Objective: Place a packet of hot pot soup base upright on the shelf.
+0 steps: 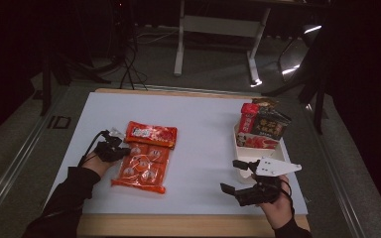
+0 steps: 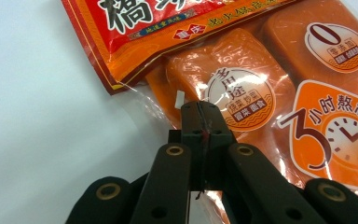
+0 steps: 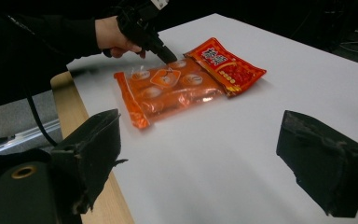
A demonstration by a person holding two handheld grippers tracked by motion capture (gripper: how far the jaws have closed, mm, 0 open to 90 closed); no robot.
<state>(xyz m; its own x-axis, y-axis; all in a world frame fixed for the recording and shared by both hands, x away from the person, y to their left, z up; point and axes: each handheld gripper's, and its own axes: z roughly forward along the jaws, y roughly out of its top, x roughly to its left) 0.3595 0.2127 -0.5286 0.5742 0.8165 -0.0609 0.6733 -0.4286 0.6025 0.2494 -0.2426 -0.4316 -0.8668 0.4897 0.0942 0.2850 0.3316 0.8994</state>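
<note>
An orange clear-film packet (image 1: 141,167) of several seasoning blocks lies on the white table, with a red snack packet (image 1: 151,134) overlapping its far end. My left gripper (image 1: 120,150) is shut, its tips at the orange packet's left edge. In the left gripper view the closed jaws (image 2: 200,112) sit over the clear film beside the orange packet (image 2: 279,70) and below the red packet (image 2: 144,28); whether film is pinched I cannot tell. My right gripper (image 1: 234,177) stands open with nothing between its jaws (image 3: 209,158), facing the orange packet (image 3: 168,91), red packet (image 3: 226,65) and left gripper (image 3: 168,58).
A white box (image 1: 238,144) holding red and dark snack packets stands at the table's right, just beyond my right gripper. The white sheet (image 1: 203,124) has a wooden table edge (image 1: 178,225) along the near side. A desk frame and cables stand beyond on the floor.
</note>
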